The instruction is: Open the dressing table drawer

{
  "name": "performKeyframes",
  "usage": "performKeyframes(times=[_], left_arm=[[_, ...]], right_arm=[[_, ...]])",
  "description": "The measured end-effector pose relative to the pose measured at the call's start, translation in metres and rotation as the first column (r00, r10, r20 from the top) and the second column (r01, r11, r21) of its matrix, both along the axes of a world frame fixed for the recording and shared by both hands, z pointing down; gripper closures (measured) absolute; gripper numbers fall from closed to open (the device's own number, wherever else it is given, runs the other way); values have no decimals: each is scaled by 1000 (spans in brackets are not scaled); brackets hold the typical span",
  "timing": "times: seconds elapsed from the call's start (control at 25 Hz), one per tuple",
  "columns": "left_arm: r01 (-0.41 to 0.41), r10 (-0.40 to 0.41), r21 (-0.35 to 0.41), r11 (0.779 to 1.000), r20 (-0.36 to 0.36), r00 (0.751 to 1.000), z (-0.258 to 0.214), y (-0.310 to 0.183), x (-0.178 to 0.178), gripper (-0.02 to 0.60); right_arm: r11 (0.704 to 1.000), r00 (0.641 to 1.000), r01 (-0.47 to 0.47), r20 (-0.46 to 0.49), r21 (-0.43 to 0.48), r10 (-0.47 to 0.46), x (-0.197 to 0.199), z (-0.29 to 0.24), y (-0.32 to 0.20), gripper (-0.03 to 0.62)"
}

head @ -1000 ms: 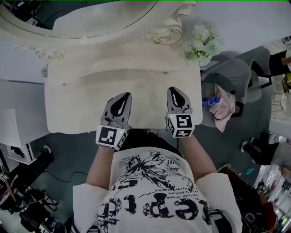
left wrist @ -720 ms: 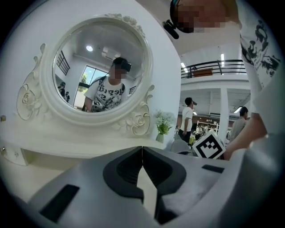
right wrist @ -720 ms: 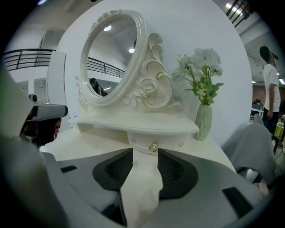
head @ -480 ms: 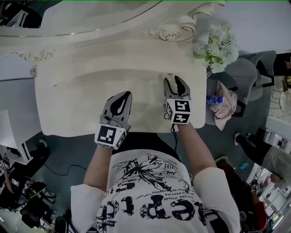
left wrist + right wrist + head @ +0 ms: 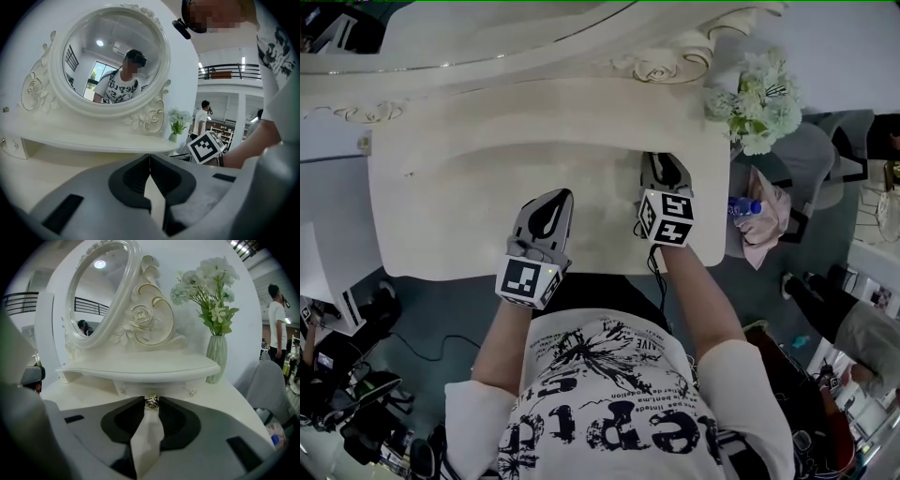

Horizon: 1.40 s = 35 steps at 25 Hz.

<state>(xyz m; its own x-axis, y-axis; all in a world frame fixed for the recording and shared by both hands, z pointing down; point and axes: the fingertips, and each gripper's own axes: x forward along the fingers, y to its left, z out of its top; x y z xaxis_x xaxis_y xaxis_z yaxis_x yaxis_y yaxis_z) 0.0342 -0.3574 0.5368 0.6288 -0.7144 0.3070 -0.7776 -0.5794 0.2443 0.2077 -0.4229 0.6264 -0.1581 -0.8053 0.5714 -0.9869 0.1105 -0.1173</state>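
Beneath the bench's point(image 5: 469, 216) shelf, the right gripper's point(image 5: 664, 161) jaws, just closing, pinch one gold knob point(image 5: 151, 401). The left gripper's point(image 5: 150, 156) jaws are pressed together.

Pushed right gripper point(image 5: 664, 164) away from the bench point(image 5: 487, 206) front edge, deeper toward its back right corner, nose tipped lower. Opened wide, then just narrowed its jaws onto the drawer knob point(image 5: 151, 401) at their tips.
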Motion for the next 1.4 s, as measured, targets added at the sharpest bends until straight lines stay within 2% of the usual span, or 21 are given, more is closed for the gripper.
performKeyframes(times=[0.4, 1.4], left_arm=[[-1, 1, -1, 1000, 9, 1000, -3, 9, -1, 561], [-23, 22, 30, 999, 16, 1000, -13, 62, 7, 561]], right_arm=[[1000, 1000, 6, -17, -11, -7, -3, -1, 5, 490], [998, 1000, 19, -3, -66, -19, -4, 2, 75, 490]])
